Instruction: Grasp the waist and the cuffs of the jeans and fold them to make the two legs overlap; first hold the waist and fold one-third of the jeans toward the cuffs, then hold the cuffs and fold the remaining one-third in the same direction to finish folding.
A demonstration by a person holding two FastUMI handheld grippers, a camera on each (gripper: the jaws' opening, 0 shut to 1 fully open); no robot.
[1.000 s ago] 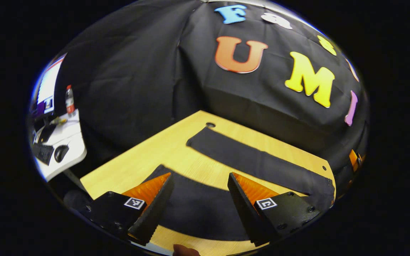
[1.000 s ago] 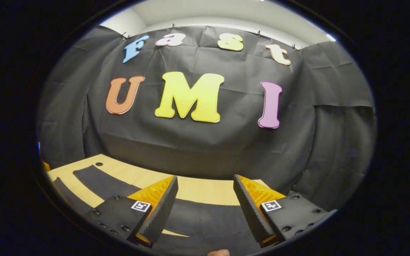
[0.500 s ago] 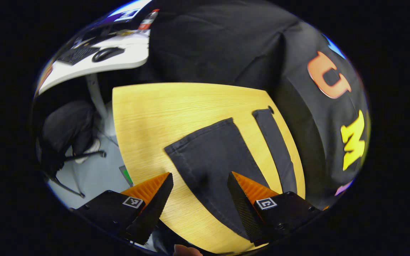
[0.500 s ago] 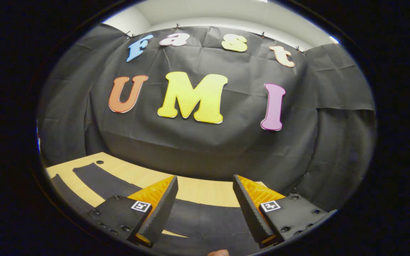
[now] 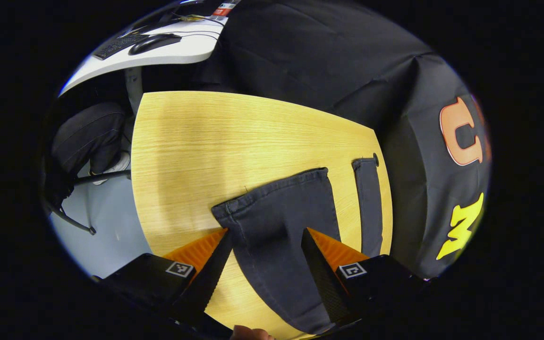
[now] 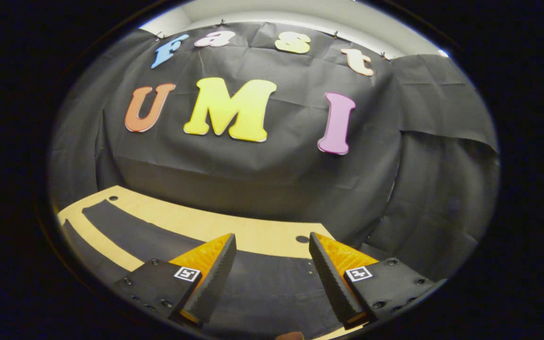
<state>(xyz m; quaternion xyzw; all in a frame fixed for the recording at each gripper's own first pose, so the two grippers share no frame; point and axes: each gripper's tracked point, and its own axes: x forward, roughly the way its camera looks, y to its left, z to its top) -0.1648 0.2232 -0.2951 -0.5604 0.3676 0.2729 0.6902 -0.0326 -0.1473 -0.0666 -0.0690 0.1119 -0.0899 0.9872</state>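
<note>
Dark jeans lie flat on a light wooden table [image 5: 215, 141], legs spread apart. In the left gripper view the near leg's cuff [image 5: 276, 189] ends just ahead of my left gripper [image 5: 265, 255], which is open above that leg [image 5: 276, 245]; the far leg [image 5: 369, 203] runs along the table's far edge. In the right gripper view my right gripper [image 6: 272, 264] is open over the jeans' wide waist end [image 6: 272, 283], with both legs [image 6: 130, 231] stretching off to the left.
A white desk [image 5: 158, 42] with a keyboard and mouse stands beyond the table's left end, and a dark chair [image 5: 88, 137] sits beside it on the grey floor. Black cloth walls [image 6: 262, 160] close the table's far side. The table has small holes [image 6: 301, 239] near its back corners.
My left gripper has swung from facing the wall to looking down at the near cuff and has come closer over that leg. The right gripper has tilted down slightly toward the waist end.
</note>
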